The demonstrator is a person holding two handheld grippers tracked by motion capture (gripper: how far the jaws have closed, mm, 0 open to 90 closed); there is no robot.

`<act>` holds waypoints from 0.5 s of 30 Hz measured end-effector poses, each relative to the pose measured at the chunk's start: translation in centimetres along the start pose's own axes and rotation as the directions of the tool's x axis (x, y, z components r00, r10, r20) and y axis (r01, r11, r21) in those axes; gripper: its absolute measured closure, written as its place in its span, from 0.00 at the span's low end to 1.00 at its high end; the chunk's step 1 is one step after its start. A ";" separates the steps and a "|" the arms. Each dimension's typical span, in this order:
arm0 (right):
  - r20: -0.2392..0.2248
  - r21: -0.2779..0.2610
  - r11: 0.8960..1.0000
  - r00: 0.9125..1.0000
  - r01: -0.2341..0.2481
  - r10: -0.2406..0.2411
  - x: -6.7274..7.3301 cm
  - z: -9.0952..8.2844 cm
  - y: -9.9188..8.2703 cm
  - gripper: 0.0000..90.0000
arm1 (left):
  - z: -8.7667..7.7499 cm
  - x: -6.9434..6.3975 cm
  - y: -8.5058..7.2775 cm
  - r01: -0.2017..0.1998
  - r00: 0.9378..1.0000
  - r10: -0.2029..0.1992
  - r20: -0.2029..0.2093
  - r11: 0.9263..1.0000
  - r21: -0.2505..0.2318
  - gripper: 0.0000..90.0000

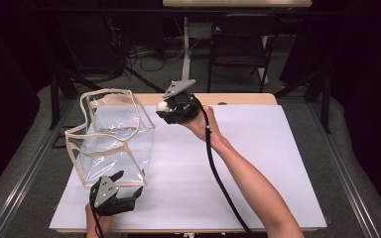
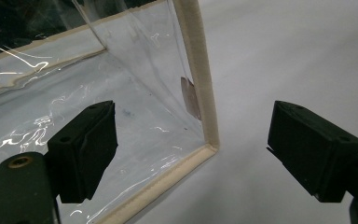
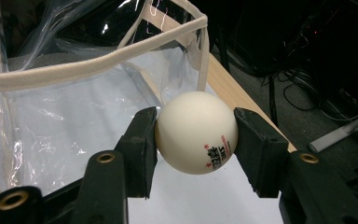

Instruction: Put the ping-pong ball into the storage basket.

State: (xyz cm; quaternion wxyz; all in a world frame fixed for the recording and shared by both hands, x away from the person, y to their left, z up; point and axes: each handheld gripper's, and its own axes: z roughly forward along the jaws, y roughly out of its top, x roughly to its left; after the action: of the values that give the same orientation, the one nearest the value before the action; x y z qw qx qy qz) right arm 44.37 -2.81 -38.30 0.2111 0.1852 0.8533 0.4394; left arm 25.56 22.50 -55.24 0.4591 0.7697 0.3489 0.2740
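Note:
A clear plastic bag with cream trim stands open-topped on the left of the white table. My right gripper is shut on a white ping-pong ball with red print, held in the air just right of the bag's far rim. The ball shows at the gripper's tip in the high view. My left gripper stands open low at the bag's near right bottom corner. In the left gripper view that corner lies between the wide-apart jaws of the left gripper without touching the pads.
A white mat covers the wooden table, whose far edge shows. The right gripper's cable trails along the forearm. A dark chair and floor cables lie beyond the table.

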 end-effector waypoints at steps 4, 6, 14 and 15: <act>0.002 0.001 1.000 1.000 0.008 -0.008 0.0 0.0 0.5 0.57 | 0.0 0.0 0.0 0.002 1.000 -0.002 0.000 1.000 -0.002 0.18; -0.002 0.001 1.000 1.000 0.007 -0.007 0.0 0.0 0.7 0.57 | 0.0 0.0 0.0 0.000 1.000 0.000 0.001 1.000 0.000 0.18; -0.004 0.001 1.000 1.000 0.014 -0.014 0.1 0.2 1.5 0.57 | 0.0 0.0 0.0 0.002 1.000 -0.002 0.000 1.000 0.000 0.18; -0.004 0.001 1.000 1.000 0.019 -0.019 0.2 0.2 1.6 0.57 | 0.0 0.0 0.0 0.003 1.000 -0.003 0.000 1.000 -0.001 0.18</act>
State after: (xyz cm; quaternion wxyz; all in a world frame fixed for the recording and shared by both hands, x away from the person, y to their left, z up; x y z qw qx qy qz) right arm 44.55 -1.70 -37.07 0.2136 0.1765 0.8556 0.4371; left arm 25.57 22.52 -55.26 0.4599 0.7690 0.3497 0.2736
